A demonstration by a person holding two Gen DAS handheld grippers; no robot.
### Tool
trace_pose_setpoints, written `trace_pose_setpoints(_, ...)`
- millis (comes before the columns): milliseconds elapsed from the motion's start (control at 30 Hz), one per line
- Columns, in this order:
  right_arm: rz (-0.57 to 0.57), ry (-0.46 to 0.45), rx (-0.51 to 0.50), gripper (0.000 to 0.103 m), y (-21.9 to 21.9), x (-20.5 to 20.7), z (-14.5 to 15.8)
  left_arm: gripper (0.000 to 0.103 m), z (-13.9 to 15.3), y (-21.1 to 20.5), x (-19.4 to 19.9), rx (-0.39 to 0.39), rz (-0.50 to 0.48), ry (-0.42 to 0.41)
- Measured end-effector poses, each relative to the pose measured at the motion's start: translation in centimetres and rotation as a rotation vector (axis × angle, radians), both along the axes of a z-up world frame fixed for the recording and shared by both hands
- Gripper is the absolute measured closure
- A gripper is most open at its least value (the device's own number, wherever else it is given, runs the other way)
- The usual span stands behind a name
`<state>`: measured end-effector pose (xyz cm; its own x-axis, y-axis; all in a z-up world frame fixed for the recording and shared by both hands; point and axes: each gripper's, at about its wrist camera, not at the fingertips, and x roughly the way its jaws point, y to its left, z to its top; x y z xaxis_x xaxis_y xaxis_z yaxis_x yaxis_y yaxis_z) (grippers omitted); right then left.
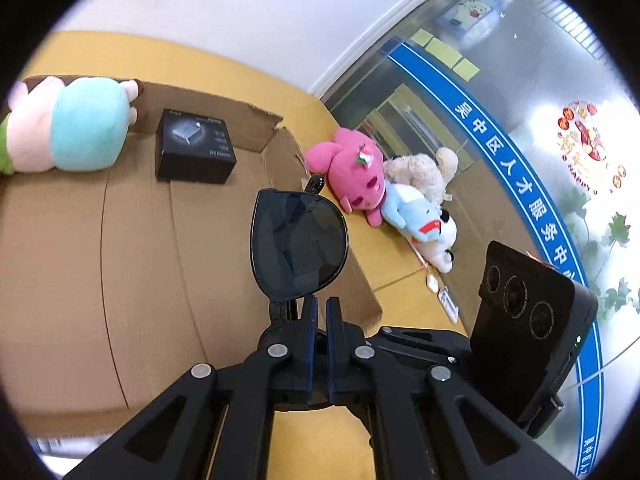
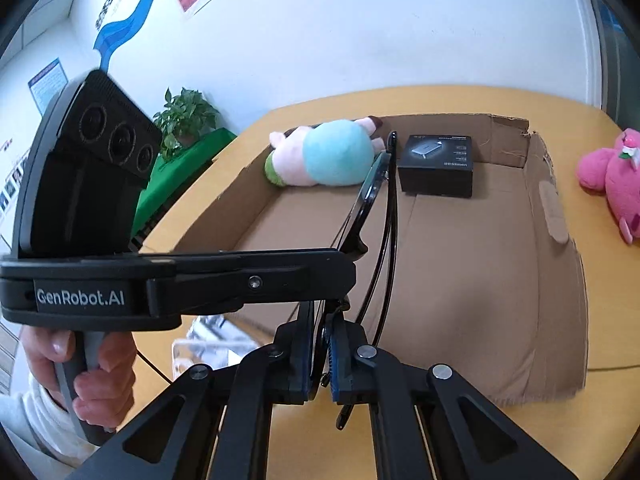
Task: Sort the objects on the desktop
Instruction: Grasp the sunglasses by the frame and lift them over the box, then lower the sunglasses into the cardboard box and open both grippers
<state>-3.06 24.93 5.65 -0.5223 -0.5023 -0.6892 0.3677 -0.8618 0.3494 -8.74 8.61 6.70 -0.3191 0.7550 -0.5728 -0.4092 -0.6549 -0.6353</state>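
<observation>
While both our left gripper [image 1: 322, 312] and right gripper [image 2: 322, 344] are clamped on the light, fragile sunglasses [image 1: 298, 240] above the near box [image 1: 100, 240], we should grip frame, not lens, short of the far black carton [image 1: 195, 151].

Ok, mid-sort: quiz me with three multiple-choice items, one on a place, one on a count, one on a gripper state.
1. Where is the black box? A) in the cardboard tray B) on the floor C) in a gripper
2. How many things lie in the tray? A) none B) two C) five
3. The right gripper is: A) wide open B) out of view C) shut on the sunglasses
Answers: 1 A, it rests on the tray floor beside the turquoise-shirted plush; 2 B, only box and plush lie there; 3 C, its pads clamp them.
</observation>
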Motion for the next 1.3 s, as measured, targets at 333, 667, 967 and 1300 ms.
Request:
trace_pose_setpoints(333, -0.058, -0.087, 0.031, 0.1, 2.5, -8.8, 0.2, 0.099, -1.8, 1.5, -9.0, -0.033, -0.002, -0.077)
trace_pose_setpoints(667, -0.169, -0.285, 0.138, 0.1, 6.4, -16.4, -6.2, 0.099, -8.6, 6.1, -15.7, -0.088, -0.035, -0.269)
trace_pose_setpoints(967, -0.267, -0.371, 0.259, 0.099, 7.3, -18.2, -8.3, 0.099, -10.2, 6.2, -15.9, -0.158, -0.014, -0.309)
trace_pose_setpoints(1300, -0.289, -0.168, 0.309, 0.042, 5.4, -11.6, -2.4, 0.065, 0.4, -1.1, -7.7, -0.344, 0.143, 0.093)
